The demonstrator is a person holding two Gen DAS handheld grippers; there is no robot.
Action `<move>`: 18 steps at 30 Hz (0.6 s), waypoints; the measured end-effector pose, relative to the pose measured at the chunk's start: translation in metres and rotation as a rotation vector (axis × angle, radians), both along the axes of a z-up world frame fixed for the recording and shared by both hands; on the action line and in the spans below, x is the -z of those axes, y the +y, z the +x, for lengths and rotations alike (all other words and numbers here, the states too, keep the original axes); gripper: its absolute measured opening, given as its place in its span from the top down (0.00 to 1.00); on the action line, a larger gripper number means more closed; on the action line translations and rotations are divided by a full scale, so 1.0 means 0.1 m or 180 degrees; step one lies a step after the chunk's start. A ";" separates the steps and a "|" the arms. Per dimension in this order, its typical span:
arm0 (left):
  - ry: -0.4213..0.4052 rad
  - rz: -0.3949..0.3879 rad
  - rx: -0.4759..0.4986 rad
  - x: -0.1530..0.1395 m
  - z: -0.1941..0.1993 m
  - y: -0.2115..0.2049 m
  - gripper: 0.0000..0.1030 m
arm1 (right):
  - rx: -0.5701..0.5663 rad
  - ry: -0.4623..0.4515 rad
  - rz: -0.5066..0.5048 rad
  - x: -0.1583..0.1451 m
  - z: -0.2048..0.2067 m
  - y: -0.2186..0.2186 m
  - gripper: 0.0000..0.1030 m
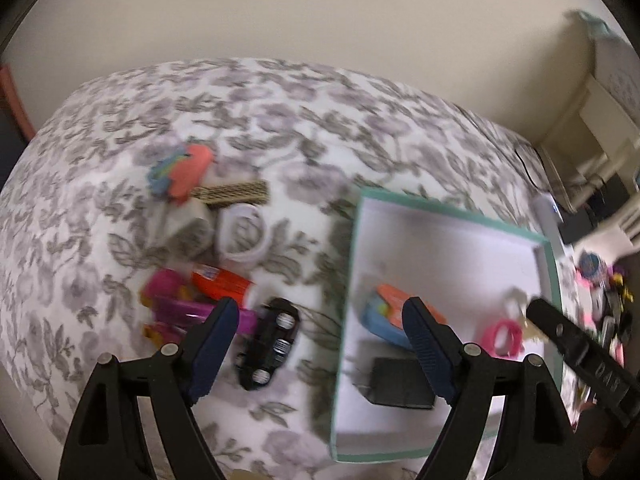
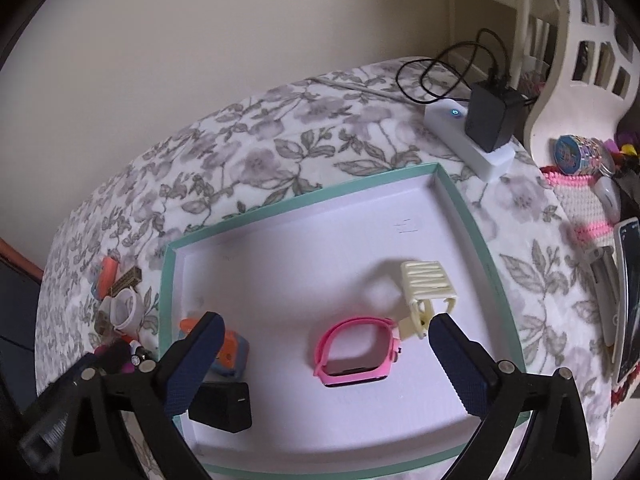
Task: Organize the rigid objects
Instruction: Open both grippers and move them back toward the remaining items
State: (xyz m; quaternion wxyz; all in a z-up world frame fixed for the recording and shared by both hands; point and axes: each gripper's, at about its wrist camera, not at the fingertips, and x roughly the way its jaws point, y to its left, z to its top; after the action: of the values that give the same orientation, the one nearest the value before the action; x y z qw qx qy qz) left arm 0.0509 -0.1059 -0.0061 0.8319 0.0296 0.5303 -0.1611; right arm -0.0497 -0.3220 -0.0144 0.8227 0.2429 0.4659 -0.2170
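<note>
A white tray with a teal rim (image 2: 304,200) lies on a flowered bedspread. In it are a pink watch (image 2: 352,356), a cream hair clip (image 2: 424,292), an orange and blue toy (image 2: 230,350) and a black charger block (image 2: 224,404). My right gripper (image 2: 326,324) hangs open above the watch and holds nothing. My left gripper (image 1: 320,312) is open too, over the tray's left rim (image 1: 344,280). A black toy car (image 1: 268,344) lies below, between its fingers and untouched. Left of the tray is a pile with a white ring (image 1: 244,236), an orange tube (image 1: 222,282) and a magenta item (image 1: 188,308).
A white power strip (image 2: 452,132) with a black adapter (image 2: 492,116) and cable sits behind the tray. To the right are a pink and white crocheted basket (image 2: 580,196), a phone (image 2: 630,292) and a white chair (image 2: 576,60). A wall stands behind.
</note>
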 end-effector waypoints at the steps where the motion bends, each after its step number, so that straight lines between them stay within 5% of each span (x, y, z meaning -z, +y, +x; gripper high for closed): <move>1: -0.0026 -0.0001 -0.0053 -0.02 0.03 0.06 0.18 | -0.0020 0.0008 0.0002 0.01 0.01 0.02 0.00; 3: -0.0070 0.0020 -0.0164 -0.05 0.09 0.16 0.13 | -0.0072 0.0012 0.0015 0.03 0.03 0.08 0.00; 4: -0.0088 0.0046 -0.0237 -0.06 0.12 0.23 0.01 | -0.0101 0.0013 0.0027 0.04 0.05 0.11 0.00; 18: -0.0188 0.0264 -0.1349 -0.15 0.44 1.26 0.00 | -0.0574 -0.0049 0.0032 0.06 0.27 0.62 0.00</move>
State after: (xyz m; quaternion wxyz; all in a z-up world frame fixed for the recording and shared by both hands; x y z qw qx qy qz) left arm 0.0950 0.0197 0.0093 0.8603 -0.0437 0.5062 0.0403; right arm -0.0226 -0.2601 -0.0207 0.8412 0.2057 0.4807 -0.1378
